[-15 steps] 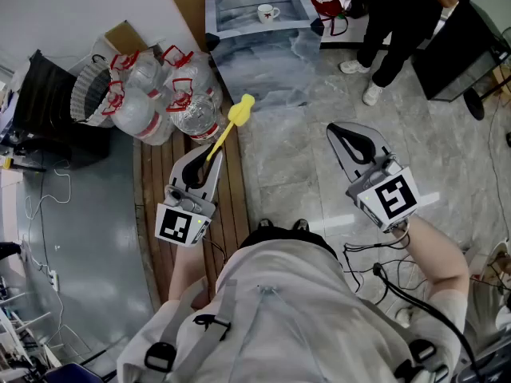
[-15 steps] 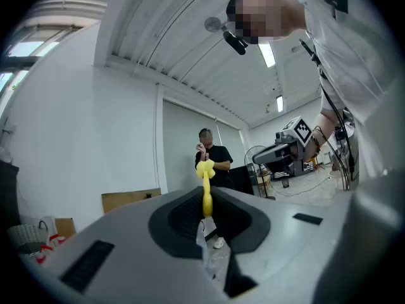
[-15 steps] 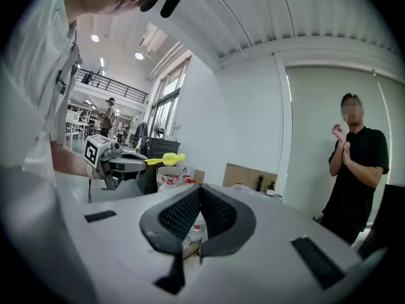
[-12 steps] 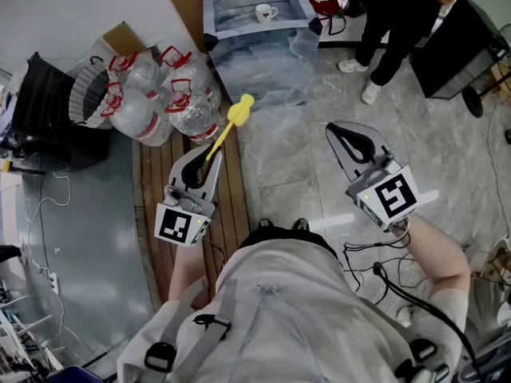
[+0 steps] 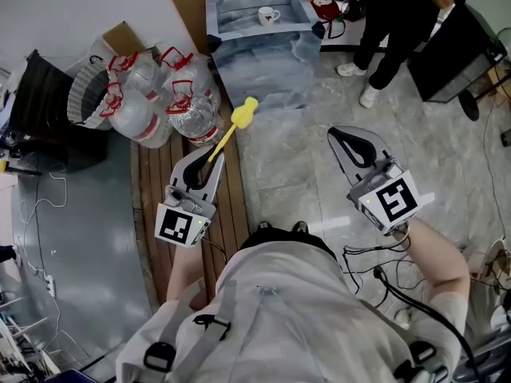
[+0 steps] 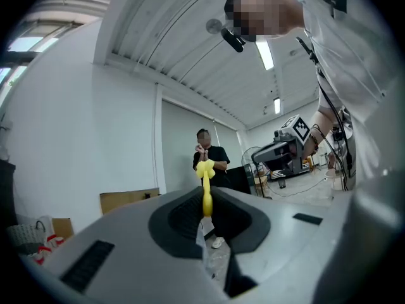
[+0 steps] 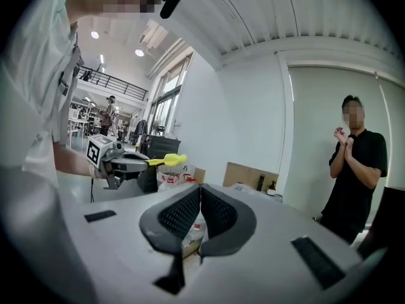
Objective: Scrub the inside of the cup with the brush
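Note:
A yellow brush (image 5: 233, 126) sticks forward out of my left gripper (image 5: 209, 159), which is shut on its handle. In the left gripper view the brush (image 6: 205, 185) rises from between the closed pads of the left gripper (image 6: 204, 219). My right gripper (image 5: 338, 134) hangs level over the stone floor, shut with nothing in it; its pads meet in the right gripper view (image 7: 200, 198). That view also shows the brush (image 7: 166, 160) off to the left. A white cup (image 5: 267, 13) stands far ahead on a low covered table (image 5: 259, 54), well away from both grippers.
Several large water bottles (image 5: 160, 94) with red handles cluster at the left, beside a basket and a black bag (image 5: 40, 102). A person in black (image 5: 399, 22) stands by the table's right side. A dark cabinet (image 5: 455, 54) is at the far right. Cables trail on the floor.

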Demonstrator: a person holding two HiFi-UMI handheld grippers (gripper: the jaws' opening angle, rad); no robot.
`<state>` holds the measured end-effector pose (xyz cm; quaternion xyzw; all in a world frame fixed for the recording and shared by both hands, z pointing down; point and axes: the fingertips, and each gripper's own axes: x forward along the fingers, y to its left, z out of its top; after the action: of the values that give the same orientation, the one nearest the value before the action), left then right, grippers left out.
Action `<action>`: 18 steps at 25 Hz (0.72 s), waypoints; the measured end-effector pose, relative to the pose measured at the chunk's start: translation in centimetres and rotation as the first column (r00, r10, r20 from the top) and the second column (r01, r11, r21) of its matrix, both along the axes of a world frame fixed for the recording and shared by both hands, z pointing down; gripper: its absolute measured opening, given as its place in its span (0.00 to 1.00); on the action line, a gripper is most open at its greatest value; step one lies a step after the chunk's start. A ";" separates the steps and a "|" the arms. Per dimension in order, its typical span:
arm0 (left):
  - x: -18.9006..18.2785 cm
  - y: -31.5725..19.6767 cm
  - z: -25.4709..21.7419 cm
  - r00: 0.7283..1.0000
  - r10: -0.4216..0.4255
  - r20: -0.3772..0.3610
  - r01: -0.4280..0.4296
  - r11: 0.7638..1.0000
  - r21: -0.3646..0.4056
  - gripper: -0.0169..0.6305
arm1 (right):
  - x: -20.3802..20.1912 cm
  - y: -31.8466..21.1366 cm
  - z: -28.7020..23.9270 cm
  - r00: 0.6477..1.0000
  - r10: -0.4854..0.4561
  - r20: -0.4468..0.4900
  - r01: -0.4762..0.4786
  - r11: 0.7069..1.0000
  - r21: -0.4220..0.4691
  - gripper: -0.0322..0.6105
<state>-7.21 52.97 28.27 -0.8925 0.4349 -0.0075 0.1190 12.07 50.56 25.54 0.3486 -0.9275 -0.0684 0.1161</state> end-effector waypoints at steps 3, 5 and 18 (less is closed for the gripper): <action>-0.5 -0.1 0.3 1.000 -0.003 -0.001 0.003 1.000 -0.009 0.09 | -0.2 -0.3 0.0 1.000 0.007 0.005 -0.007 1.000 0.003 0.08; -1.3 0.0 0.5 1.000 0.001 -0.001 -0.001 1.000 -0.010 0.09 | -0.8 -0.4 0.1 1.000 0.017 0.003 -0.017 1.000 0.002 0.08; -5.8 -0.2 1.1 1.000 0.027 -0.014 -0.027 1.000 -0.009 0.09 | -5.1 -0.4 0.9 0.999 0.041 -0.005 -0.041 0.999 -0.016 0.08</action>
<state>-12.97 52.82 29.32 -0.8989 0.4237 -0.0019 0.1120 6.98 50.14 26.48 0.3665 -0.9204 -0.0594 0.1224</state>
